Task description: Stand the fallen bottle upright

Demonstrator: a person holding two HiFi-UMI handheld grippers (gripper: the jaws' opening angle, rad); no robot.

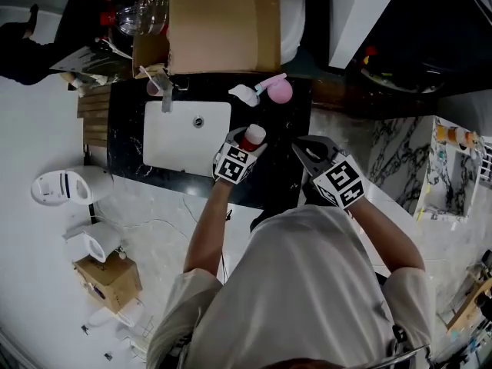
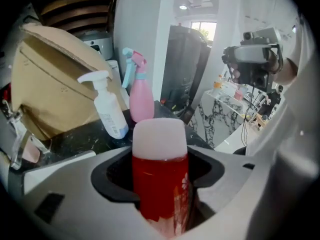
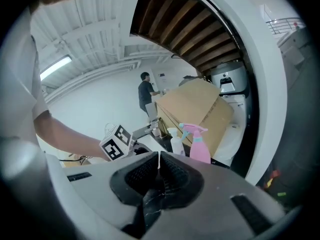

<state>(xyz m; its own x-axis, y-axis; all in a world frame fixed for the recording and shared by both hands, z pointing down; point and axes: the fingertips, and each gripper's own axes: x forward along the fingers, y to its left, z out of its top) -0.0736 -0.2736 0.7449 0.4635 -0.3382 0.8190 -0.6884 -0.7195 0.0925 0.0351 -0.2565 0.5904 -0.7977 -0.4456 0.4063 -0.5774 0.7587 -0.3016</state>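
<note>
Now bottle [image 2: 159,179] within left hand-held gripper [image 1: 247,146]

We see a black counter [image 1: 127,148] with a white sink [image 1: 187,138] set into it and a tap [image 1: 165,92] at the sink's far edge. A large cardboard box [image 1: 223,21] stands behind the counter. Just in front of it, a white spray bottle [image 1: 244,94] and a pink spray bottle [image 1: 280,91] stand upright side by side. On the pale floor to the left we find a smaller cardboard box [image 1: 108,279]. In the right gripper view, a person [image 3: 146,93] stands far off.
</note>
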